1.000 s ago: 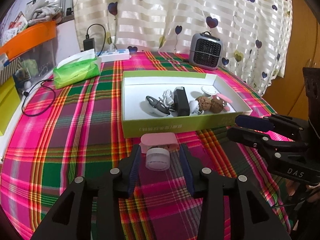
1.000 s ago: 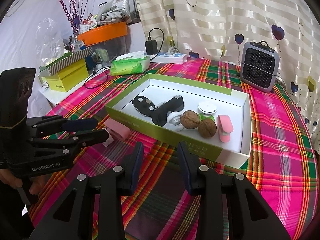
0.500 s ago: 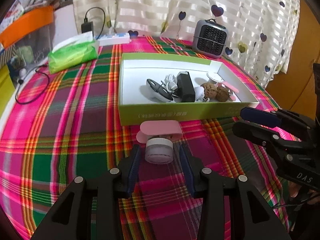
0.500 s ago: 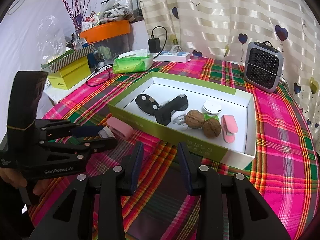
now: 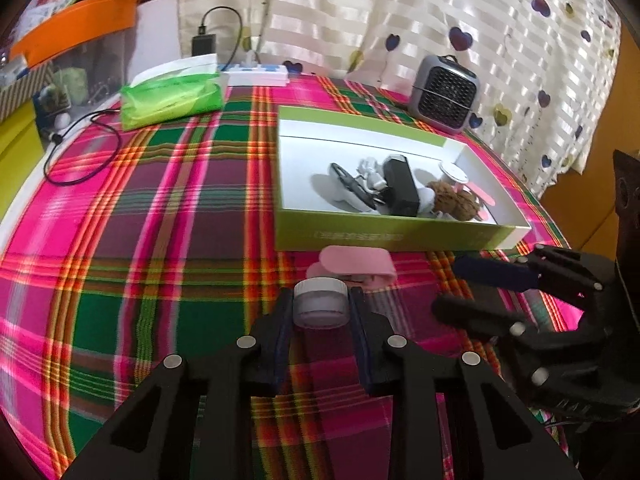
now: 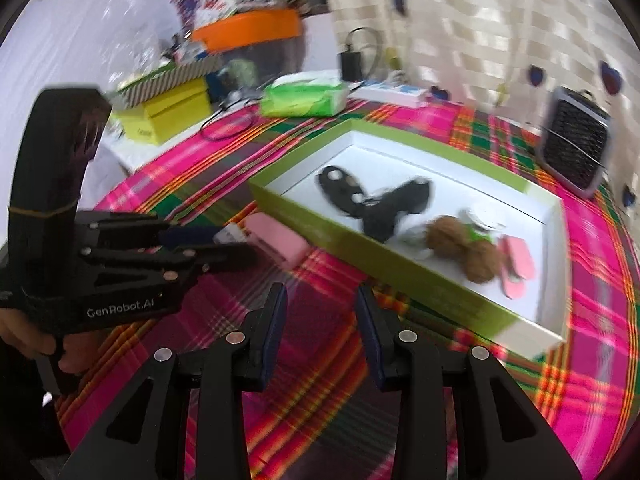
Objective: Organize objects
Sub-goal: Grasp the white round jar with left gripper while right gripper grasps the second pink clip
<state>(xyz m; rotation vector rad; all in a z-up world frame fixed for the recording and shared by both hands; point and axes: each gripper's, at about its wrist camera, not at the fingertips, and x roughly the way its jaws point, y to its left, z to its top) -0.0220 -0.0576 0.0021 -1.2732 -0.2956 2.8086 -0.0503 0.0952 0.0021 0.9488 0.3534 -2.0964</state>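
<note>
**Small jar held in front of the green box**

The left gripper clamps a small white-lidded jar above the plaid tablecloth, just before a pink clip and the green box. The right gripper stands apart, empty.

A pink, green and maroon plaid tabletop carries a lime-green box with a white interior, a pink clip, a green tissue pack and a grey heater, before a cream striped curtain with hearts.
</note>
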